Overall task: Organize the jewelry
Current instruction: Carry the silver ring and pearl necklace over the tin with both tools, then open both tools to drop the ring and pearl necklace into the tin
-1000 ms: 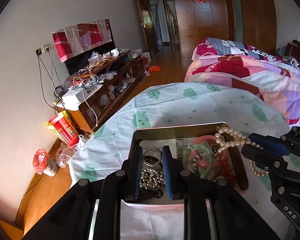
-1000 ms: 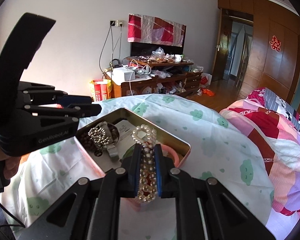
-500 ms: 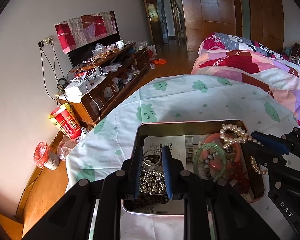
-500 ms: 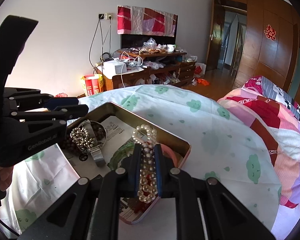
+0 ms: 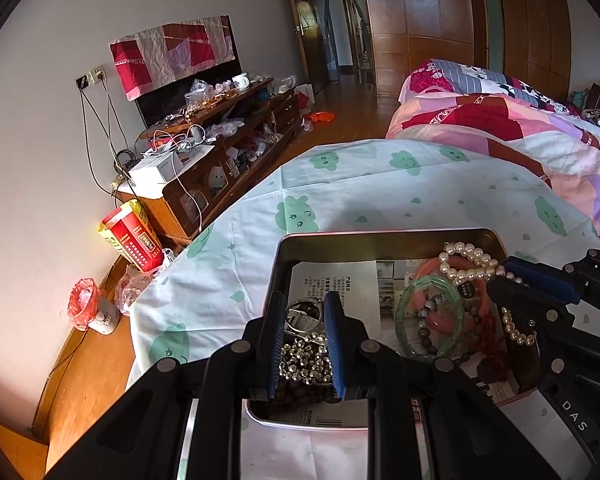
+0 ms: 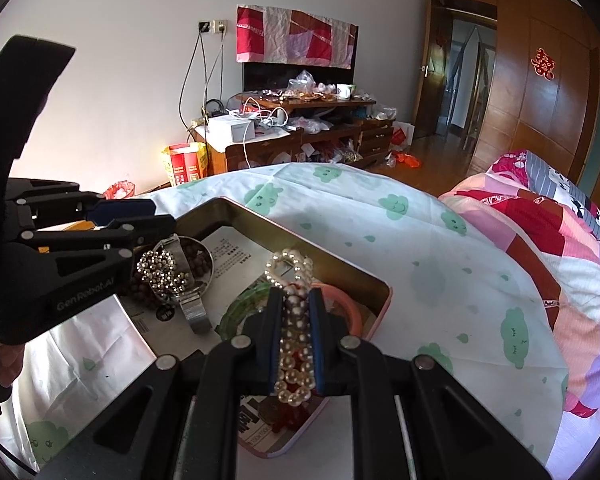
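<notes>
Between the right gripper (image 6: 295, 340) pads a pearl bracelet (image 6: 292, 320) is clamped; the left gripper (image 5: 303, 340) pinches a silver beaded piece (image 5: 303, 354). Both have sunk into the tin (image 5: 379, 236) (so release seems next).

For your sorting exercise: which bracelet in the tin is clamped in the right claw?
The white pearl bracelet, pinched in the right claw; the green bangle and pink bangle lie loose.
</notes>
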A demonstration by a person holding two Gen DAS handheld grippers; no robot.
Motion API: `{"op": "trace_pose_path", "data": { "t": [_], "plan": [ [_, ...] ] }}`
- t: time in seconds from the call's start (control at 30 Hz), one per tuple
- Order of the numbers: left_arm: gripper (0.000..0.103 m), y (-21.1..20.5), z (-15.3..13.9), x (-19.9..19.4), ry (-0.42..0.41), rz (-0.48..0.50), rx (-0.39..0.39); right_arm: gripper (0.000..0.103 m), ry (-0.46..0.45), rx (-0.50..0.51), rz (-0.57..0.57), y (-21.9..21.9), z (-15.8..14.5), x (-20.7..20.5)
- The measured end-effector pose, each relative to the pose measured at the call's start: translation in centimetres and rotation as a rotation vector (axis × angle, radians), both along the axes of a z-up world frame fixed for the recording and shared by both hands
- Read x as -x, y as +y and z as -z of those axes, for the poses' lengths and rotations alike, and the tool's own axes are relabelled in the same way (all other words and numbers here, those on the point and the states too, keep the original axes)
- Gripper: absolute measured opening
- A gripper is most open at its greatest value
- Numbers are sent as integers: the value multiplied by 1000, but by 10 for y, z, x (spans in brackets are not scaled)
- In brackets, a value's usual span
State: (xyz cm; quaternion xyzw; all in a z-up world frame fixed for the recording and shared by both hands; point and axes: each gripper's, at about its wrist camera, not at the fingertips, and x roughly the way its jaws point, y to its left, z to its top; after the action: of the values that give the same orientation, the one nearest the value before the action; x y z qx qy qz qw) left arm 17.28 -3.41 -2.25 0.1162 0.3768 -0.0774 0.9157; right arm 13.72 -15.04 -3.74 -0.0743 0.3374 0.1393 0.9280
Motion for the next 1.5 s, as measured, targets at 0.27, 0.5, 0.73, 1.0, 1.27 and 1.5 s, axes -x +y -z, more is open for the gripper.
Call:
{"op": "trace_pose_path", "data": {
  "t": [0.27,0.5,0.73,1.0,1.27,1.5],
  "plan": [
    [20,1,2,-1,3,-4,0,15,4,3,0,1,2,-1],
    [20,1,2,-1,5,-3,0,15,14,8,3,2,10,-4],
    [21,5,5,-1,10,-13,8,15,17,17,12,2,15,-6],
    [83,16,-8,21,-76,-88,17,60,-18,37,41,0,10,1],
    [83,30,-15,53,-74,-121,71,65,-52,10,102,-9,-8,33],
    [83,37,-18,73,-85,-134,86,68,-79,-15,101,-8,-16,49]
  ]
}}
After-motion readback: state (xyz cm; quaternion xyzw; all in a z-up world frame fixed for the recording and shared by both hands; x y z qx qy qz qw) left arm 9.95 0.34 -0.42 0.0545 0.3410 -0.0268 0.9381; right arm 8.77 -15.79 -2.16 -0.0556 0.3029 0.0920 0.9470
